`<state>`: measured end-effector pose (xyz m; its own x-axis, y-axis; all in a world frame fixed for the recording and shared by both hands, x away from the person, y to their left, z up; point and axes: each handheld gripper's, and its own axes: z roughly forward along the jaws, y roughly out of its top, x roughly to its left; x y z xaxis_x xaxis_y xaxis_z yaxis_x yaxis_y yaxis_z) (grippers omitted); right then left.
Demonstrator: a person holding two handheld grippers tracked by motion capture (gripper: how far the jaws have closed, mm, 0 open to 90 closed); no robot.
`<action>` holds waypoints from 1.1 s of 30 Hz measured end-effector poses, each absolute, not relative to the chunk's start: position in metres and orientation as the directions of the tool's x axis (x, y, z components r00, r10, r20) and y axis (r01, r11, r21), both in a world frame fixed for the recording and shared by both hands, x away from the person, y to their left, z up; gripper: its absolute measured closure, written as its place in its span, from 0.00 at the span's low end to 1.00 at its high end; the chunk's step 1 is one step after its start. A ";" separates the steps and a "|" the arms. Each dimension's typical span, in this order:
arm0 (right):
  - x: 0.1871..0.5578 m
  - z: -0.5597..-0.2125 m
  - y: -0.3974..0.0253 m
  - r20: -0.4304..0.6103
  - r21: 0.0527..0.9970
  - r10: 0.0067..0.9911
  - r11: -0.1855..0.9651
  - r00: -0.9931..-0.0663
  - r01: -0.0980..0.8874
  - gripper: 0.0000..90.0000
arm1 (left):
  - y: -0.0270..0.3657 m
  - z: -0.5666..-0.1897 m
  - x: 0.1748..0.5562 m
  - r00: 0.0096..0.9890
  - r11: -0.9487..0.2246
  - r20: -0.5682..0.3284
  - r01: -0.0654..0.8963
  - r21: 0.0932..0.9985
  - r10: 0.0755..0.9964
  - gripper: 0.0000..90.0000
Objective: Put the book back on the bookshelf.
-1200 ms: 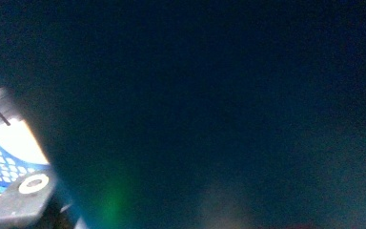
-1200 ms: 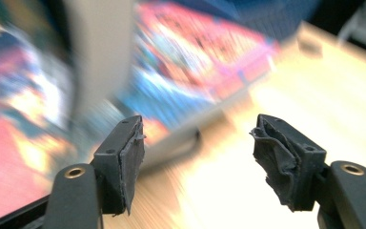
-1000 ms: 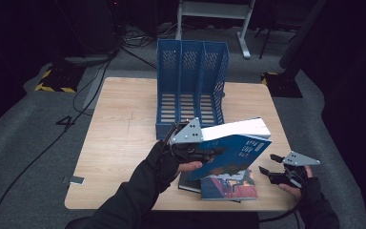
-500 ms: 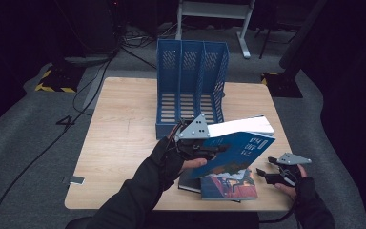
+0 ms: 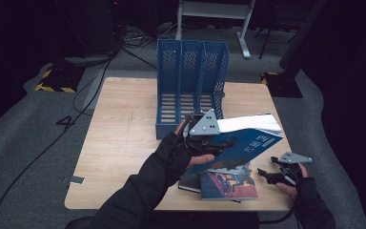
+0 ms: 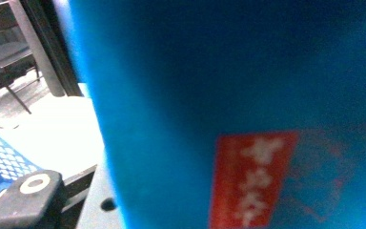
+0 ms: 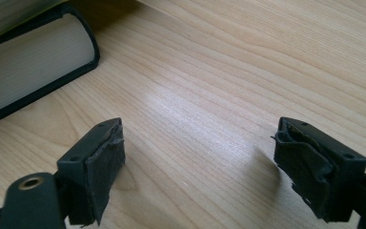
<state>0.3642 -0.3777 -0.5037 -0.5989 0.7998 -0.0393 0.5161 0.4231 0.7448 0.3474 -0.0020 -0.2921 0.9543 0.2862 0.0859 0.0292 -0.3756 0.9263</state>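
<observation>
Dark flooring with trailing cables surrounds a pale wooden table [image 5: 124,138] at the centre of the high view, where a blue three-slot file rack [image 5: 190,86] stands upright at the upper middle of the tabletop. The left tool [image 5: 209,138], just below the rack in that frame, pinches a blue book [image 5: 248,143] near one end, so the volume tilts up toward the right with its white page block on top; the left gripper view has the blue cover [image 6: 248,95] and a red label pressed close to the lens. Beneath the raised book, at the lower middle of the high view, lie further books [image 5: 228,183] flat in a stack. The right tool [image 5: 276,174] hovers at the lower right, jaws spread wide over bare wood, with a thick book's page edge [image 7: 28,71] at the upper left of the right gripper view. The step in hand appears to be carrying the blue book to the rack. To do it well, the person should probably turn the book upright with its spine parallel to the dividers, keep the pinch firm so the heavy free end does not sag or twist out, and line it over one slot before lowering. The free tool could steady the far corner if it droops.
</observation>
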 end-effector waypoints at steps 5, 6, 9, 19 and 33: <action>0.365 -0.504 -0.378 -0.036 0.745 0.799 0.421 -0.600 0.517 0.20 | 0.001 -0.281 0.349 0.941 -0.382 0.116 0.015 0.924 0.318 0.68; 0.365 -0.504 -0.378 -0.034 0.744 0.799 0.421 -0.600 0.519 0.20 | 0.004 -0.277 0.350 0.937 -0.380 0.118 0.017 0.925 0.328 0.68; 0.365 -0.504 -0.378 -0.035 0.744 0.800 0.421 -0.599 0.518 0.20 | 0.014 -0.267 0.355 0.922 -0.376 0.133 0.015 0.926 0.363 0.68; 0.365 -0.504 -0.378 -0.031 0.744 0.801 0.419 -0.598 0.521 0.20 | 0.060 -0.239 0.377 0.837 -0.357 0.160 0.045 0.933 0.523 0.68; 0.365 -0.504 -0.378 -0.025 0.742 0.803 0.415 -0.596 0.527 0.19 | 0.117 -0.230 0.422 0.717 -0.329 0.115 0.165 0.930 0.687 0.68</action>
